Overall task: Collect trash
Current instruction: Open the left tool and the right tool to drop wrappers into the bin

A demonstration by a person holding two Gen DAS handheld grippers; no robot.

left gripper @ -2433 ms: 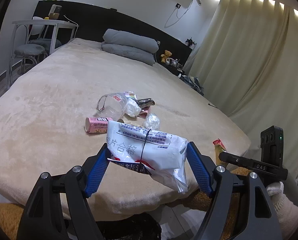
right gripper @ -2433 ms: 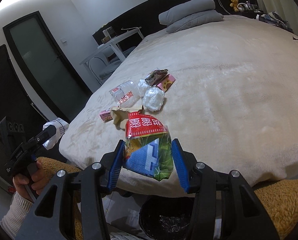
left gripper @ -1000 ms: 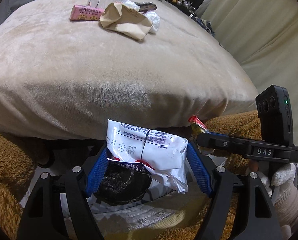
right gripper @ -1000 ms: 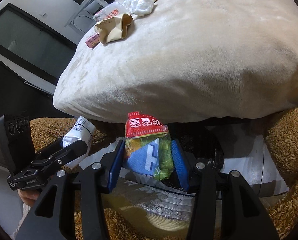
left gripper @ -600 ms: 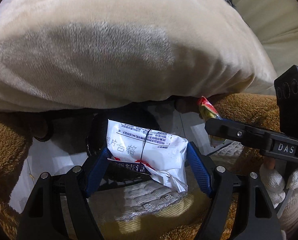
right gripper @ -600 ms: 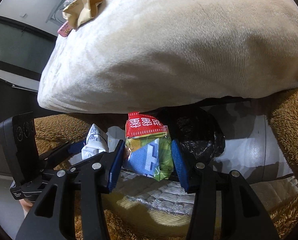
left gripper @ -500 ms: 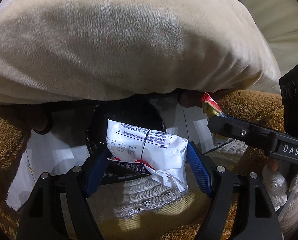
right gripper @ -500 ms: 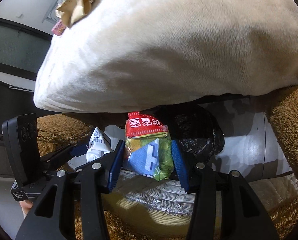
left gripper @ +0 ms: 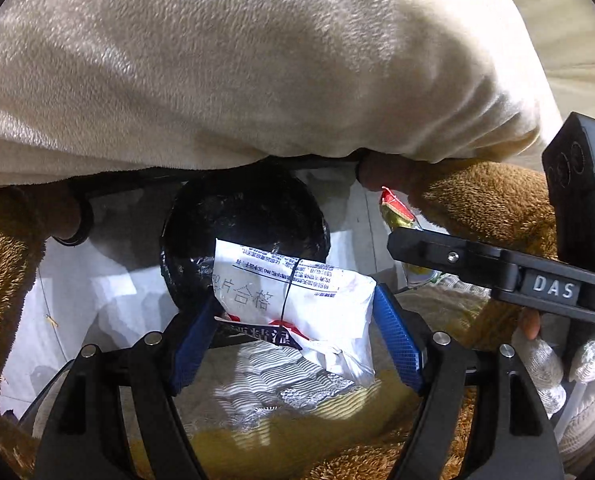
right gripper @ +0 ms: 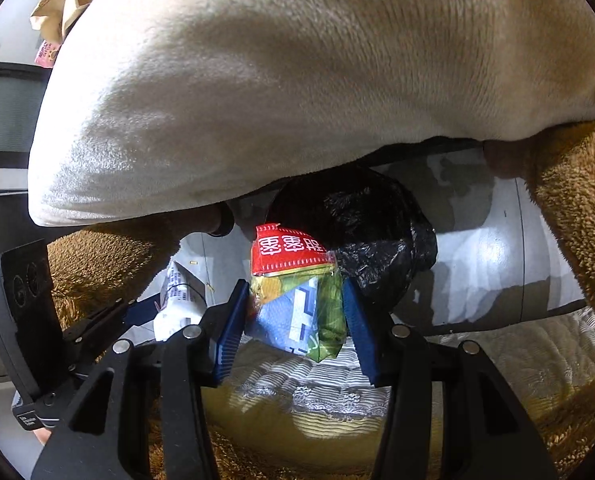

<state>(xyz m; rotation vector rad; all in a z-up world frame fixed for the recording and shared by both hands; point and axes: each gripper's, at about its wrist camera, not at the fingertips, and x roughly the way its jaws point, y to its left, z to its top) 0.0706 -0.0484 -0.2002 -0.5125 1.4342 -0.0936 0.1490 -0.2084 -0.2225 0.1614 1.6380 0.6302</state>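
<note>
1. Left gripper [left gripper: 293,332] fingers clamped on the white printed packet [left gripper: 297,300], held over the near rim of the black-lined trash bin [left gripper: 245,220] on the floor.
2. Right gripper [right gripper: 293,322] fingers closed on the red-topped snack wrapper [right gripper: 297,280], just left of the bin.
3. Bin sits under the edge of the bed [left gripper: 257,60]; more trash [right gripper: 61,4] lies on the bed.

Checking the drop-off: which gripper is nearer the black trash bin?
Hard to separate; maybe the left. The left gripper holds its white packet overlapping the black trash bin; the right gripper has the bin up-right.
</note>
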